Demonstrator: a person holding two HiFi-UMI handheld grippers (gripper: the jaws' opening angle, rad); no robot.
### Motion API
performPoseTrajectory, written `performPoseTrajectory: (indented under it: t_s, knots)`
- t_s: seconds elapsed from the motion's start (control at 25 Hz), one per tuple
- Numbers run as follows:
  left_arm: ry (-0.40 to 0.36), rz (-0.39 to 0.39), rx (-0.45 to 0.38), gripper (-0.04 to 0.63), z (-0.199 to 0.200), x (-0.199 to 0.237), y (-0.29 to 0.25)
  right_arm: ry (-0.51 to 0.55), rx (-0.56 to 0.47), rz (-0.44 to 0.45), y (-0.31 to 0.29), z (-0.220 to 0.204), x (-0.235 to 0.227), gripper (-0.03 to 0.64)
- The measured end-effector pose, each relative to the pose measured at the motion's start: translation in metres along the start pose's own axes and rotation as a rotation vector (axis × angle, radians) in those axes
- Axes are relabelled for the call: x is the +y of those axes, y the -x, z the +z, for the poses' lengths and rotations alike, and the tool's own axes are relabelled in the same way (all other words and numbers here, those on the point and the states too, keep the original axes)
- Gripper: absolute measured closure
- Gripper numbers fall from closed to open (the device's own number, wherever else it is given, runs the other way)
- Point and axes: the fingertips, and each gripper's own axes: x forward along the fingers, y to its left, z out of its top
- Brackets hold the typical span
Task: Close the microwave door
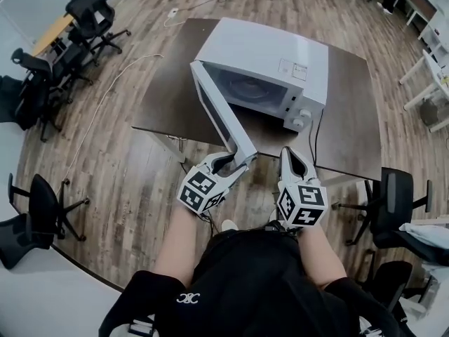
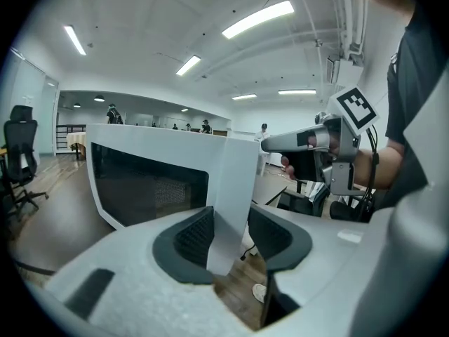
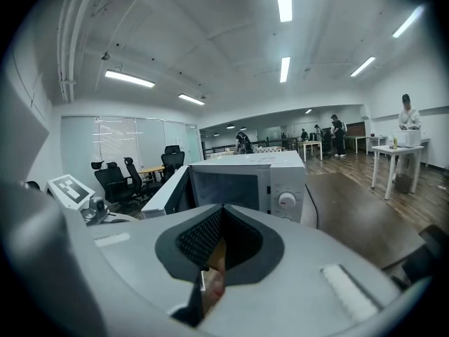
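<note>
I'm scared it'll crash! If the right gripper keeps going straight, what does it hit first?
Probably the front of the microwave, by its knob panel: the right gripper points there. It sits low, though, so the table edge might come first.

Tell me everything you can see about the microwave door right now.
The microwave door is white and plastic-looking, with a dark window panel inside a rounded white frame. It stands wide open, hinged on the left side of the white microwave, and swings out toward the person over the front edge of the dark table. Its free edge stands upright between the open left tongs. It seems to touch one pad, with a gap at the other. Nothing else touches it.
</note>
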Motion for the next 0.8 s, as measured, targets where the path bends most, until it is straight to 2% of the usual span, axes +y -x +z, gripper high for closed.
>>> performPoseTrajectory:
  t_s: [0.32,0.8]
  knots:
    - [0.051,0.034,0.012,0.430,0.015,-0.005,-0.042,-0.028,-0.020,-0.052,0.017,0.005,-0.051,0.607]
    - [0.071,0.213,0.016,0.437,0.045,-0.001,-0.107,-0.078,-0.042,-0.091,0.037,0.016,-0.135,0.607]
